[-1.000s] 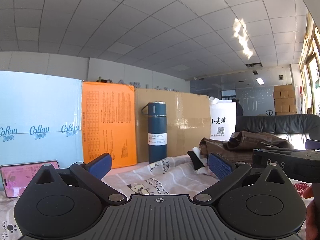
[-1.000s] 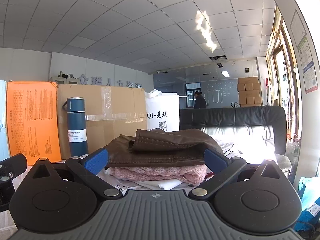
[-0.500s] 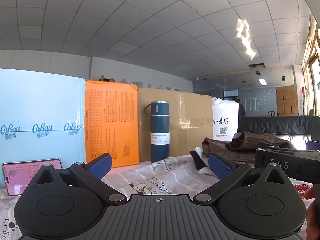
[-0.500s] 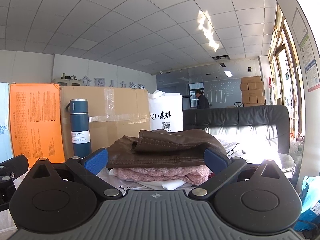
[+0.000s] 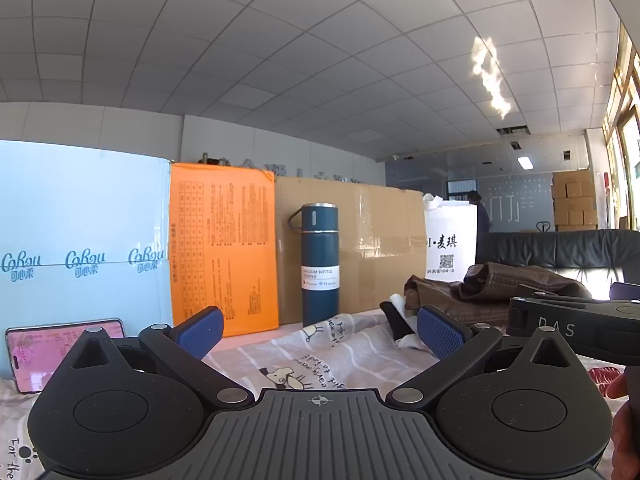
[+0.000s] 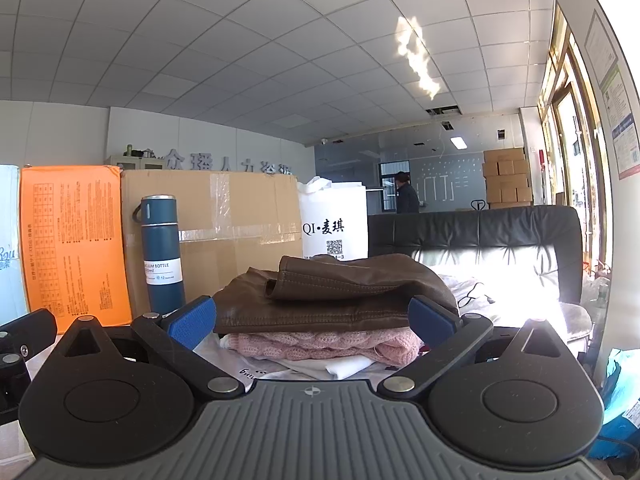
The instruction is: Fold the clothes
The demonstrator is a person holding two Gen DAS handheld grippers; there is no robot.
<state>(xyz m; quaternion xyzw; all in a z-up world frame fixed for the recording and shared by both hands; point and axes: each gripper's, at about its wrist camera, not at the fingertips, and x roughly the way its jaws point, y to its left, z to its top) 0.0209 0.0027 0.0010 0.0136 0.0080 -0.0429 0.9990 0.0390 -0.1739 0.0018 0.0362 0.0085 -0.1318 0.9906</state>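
A stack of folded clothes lies on the table: a brown leather garment (image 6: 336,296) on top, a pink knit sweater (image 6: 332,342) under it, white cloth (image 6: 344,366) at the bottom. My right gripper (image 6: 312,320) is open and empty, just in front of the stack. My left gripper (image 5: 318,330) is open and empty, low over the patterned sheet (image 5: 320,360). In the left wrist view the brown garment (image 5: 492,292) lies at the right, behind the right gripper's black body (image 5: 576,324). A black and white piece (image 5: 396,324) lies beside the stack.
A blue vacuum bottle (image 5: 319,264) stands at the back before a cardboard box (image 5: 376,248), an orange box (image 5: 222,248) and a light-blue box (image 5: 80,248). A phone (image 5: 48,350) leans at the left. A white bag (image 6: 334,224) and a black sofa (image 6: 480,232) stand behind.
Both views have tilted slightly; the bottle and boxes have shifted a little right in both. Both grippers stay open and empty.
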